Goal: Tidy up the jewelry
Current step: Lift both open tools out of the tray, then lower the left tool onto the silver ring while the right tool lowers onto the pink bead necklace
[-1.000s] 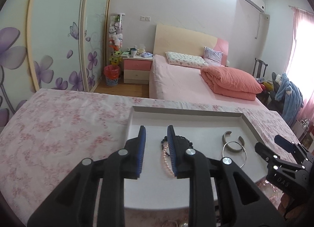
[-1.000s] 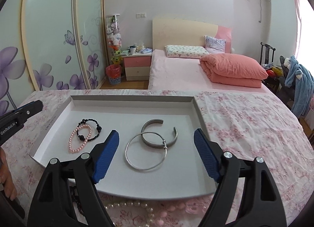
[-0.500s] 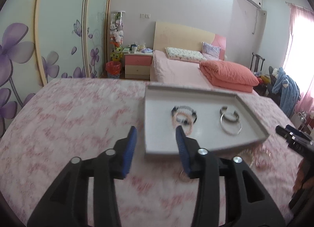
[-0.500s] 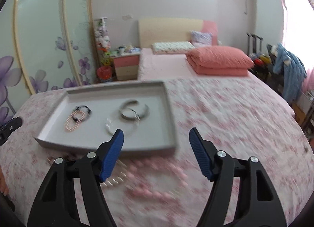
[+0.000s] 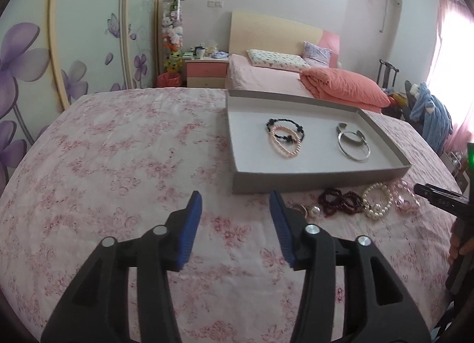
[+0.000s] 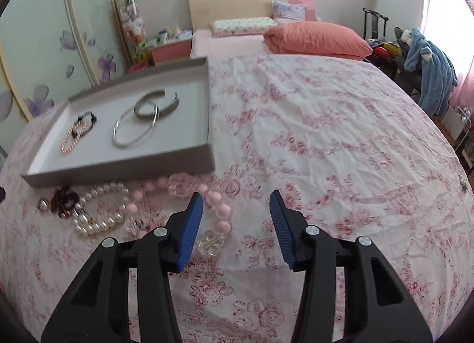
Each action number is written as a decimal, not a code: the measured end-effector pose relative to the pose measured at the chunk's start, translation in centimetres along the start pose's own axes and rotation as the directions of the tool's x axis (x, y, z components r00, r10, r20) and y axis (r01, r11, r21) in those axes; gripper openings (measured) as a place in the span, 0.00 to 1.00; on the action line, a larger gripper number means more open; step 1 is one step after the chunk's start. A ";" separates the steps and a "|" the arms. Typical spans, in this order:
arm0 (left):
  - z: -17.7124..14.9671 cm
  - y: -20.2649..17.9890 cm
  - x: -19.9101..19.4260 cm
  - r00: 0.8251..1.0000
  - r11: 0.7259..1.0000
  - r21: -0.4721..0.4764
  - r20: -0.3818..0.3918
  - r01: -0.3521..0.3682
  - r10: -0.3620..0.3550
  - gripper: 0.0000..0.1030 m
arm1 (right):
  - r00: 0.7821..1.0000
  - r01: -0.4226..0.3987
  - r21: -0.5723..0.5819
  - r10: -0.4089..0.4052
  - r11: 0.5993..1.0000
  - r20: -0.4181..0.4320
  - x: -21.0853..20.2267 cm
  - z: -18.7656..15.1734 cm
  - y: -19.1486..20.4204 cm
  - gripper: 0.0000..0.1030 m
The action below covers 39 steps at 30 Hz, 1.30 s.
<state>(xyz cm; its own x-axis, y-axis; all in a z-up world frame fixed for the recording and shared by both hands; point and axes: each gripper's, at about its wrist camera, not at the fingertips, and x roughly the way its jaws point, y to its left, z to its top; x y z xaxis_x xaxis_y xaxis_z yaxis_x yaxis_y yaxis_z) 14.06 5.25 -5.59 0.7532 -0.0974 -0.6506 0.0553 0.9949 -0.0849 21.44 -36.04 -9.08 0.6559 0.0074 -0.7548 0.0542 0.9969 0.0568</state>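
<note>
- The left gripper (image 5: 235, 197) hangs over the flowered cloth (image 5: 118, 165), its jaws part open with nothing but cloth between them; they have just been opening.
- The right gripper (image 6: 236, 198) hangs over the same cloth, jaws also part open and empty; they have just been closing.
- A shallow grey tray (image 5: 320, 180) lies flat on the cloth, ahead and to the right of the left gripper.
- Inside the tray, on the left side, a pink pearl bracelet (image 5: 286, 143) and a black bead bracelet (image 5: 284, 126) lie overlapping.
- On the tray's right side a thin silver bangle (image 5: 354, 150) lies against an open silver cuff (image 5: 349, 134), the two touching.
- Loose pieces lie on the cloth just in front of the tray's near wall: a dark red bead strand (image 5: 340, 200), a white pearl bracelet (image 5: 376, 203), and a small ring (image 5: 300, 209) beside the left gripper's right finger.
- From the right wrist view a string of larger pink beads (image 6: 213, 203) with clear flower charms (image 6: 211, 242) lies just beside the right gripper's left finger (image 6: 189, 224).
- The white pearl bracelet rests left of the pink beads, the dark red strand further left.
</note>
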 end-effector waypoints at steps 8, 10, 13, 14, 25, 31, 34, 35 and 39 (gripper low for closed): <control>-0.4 -1.2 0.6 0.999 0.998 0.050 -0.028 0.030 -0.029 0.48 | 1.000 0.007 -0.043 -0.009 0.999 -0.030 0.9 0.1 0.8 0.31; -0.6 -1.6 0.7 0.999 0.997 0.066 -0.034 0.040 -0.038 0.48 | 1.000 -0.009 -0.058 0.007 0.998 -0.029 0.9 0.1 1.1 0.17; -0.9 -2.3 0.9 0.998 0.994 0.096 -0.048 0.056 -0.051 0.48 | 1.000 0.001 -0.074 -0.003 0.997 -0.028 0.5 -0.3 1.3 0.15; -1.0 -2.5 1.0 0.997 0.992 0.109 -0.054 0.063 -0.057 0.48 | 1.000 -0.001 -0.074 -0.001 0.997 -0.026 0.3 -0.4 1.2 0.15; -1.6 -6.3 4.4 0.985 0.971 0.219 -0.158 0.097 -0.063 0.41 | 1.000 -0.012 -0.057 0.011 0.998 -0.021 0.0 -0.7 0.6 0.15; -0.9 -7.0 6.4 0.980 0.972 0.216 -0.195 0.088 -0.045 0.30 | 1.000 -0.012 -0.057 0.011 0.998 -0.021 0.0 -0.7 0.6 0.15; -0.6 -7.3 6.9 0.980 0.971 0.221 -0.194 0.088 -0.045 0.27 | 1.000 -0.012 -0.057 0.010 0.998 -0.021 0.0 -0.7 0.6 0.15; -0.6 -7.4 7.0 0.980 0.972 0.220 -0.195 0.089 -0.045 0.25 | 1.000 -0.011 -0.057 0.010 0.998 -0.021 0.0 -0.7 0.6 0.15; -0.5 -7.3 7.2 0.981 0.973 0.217 -0.193 0.076 -0.033 0.22 | 1.000 -0.013 -0.066 0.011 0.998 -0.021 0.0 -0.6 0.7 0.15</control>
<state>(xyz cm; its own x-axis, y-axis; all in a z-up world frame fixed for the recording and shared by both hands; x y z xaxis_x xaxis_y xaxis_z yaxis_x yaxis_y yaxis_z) 18.72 -2.76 -10.01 0.6106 -0.1339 -0.7806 0.2530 0.9669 0.0320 21.01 -35.30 -9.43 0.6402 0.0202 -0.7679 -0.0039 0.9997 0.0231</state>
